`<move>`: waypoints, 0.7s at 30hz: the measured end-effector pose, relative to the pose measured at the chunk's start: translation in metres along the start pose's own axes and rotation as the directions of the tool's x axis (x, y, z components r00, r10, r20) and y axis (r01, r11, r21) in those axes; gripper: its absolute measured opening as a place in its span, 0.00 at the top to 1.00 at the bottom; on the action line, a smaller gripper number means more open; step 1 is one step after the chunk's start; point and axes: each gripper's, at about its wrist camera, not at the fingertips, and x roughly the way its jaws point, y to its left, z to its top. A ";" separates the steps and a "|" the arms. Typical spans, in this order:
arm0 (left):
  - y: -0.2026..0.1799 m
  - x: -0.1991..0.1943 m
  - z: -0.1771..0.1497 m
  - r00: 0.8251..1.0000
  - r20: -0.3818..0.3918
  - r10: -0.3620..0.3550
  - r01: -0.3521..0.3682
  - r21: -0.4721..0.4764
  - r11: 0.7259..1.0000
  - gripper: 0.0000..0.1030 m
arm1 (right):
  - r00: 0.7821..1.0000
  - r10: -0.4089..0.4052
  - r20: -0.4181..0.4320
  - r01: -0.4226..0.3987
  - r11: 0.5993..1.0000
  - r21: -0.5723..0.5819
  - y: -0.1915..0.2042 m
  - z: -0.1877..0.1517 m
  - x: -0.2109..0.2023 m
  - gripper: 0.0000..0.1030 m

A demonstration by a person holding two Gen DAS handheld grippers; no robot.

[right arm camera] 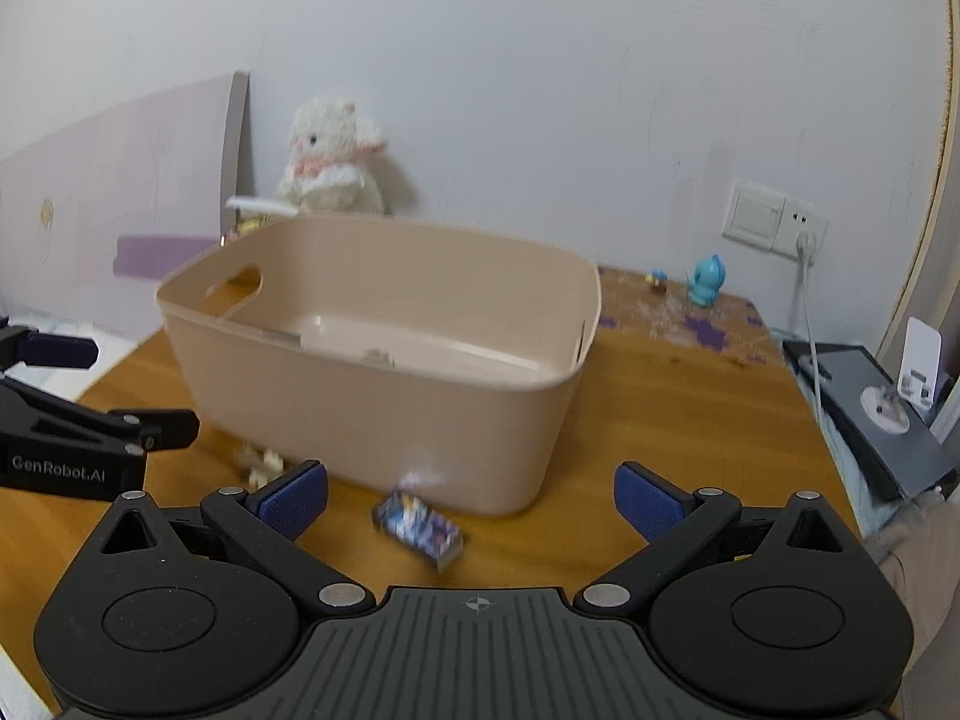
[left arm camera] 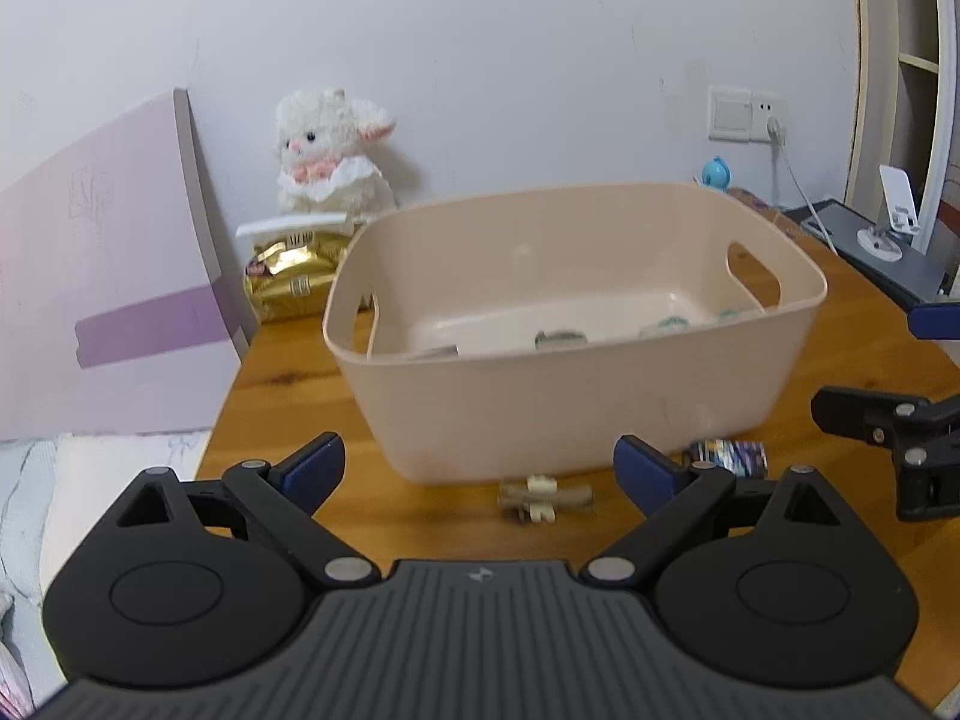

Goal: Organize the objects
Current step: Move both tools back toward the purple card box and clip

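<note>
A beige plastic bin (left arm camera: 576, 408) stands on the wooden table; it also shows in the right wrist view (right arm camera: 384, 408). Several small items lie on its floor, mostly hidden by the near wall. My left gripper (left arm camera: 480, 468) is open and empty, just in front of a small stick-and-white-clip object (left arm camera: 543, 498) by the bin's near wall. A small blue printed box (left arm camera: 729, 457) lies to its right. My right gripper (right arm camera: 471, 498) is open and empty, with that box (right arm camera: 420, 531) between its fingers' line. The clip object (right arm camera: 259, 463) lies left.
A white plush lamb (left arm camera: 330, 150) and a gold packet (left arm camera: 288, 282) sit behind the bin at the wall. A blue figurine (right arm camera: 705, 282), a charger cable (right arm camera: 810, 336) and a grey laptop with a phone stand (right arm camera: 888, 408) are at the right. A bed lies left of the table.
</note>
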 end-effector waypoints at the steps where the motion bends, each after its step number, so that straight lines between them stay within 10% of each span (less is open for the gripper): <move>1: 0.000 0.001 -0.004 1.000 -0.007 -0.001 0.001 0.000 1.000 0.06 | 1.000 0.001 -0.010 -0.001 1.000 -0.004 0.002 -0.004 0.000 0.00; 21: 0.001 0.045 -0.054 0.983 -0.177 -0.039 0.036 -0.019 0.999 0.06 | 0.982 0.027 -0.189 -0.017 0.998 0.056 0.009 -0.052 0.049 0.00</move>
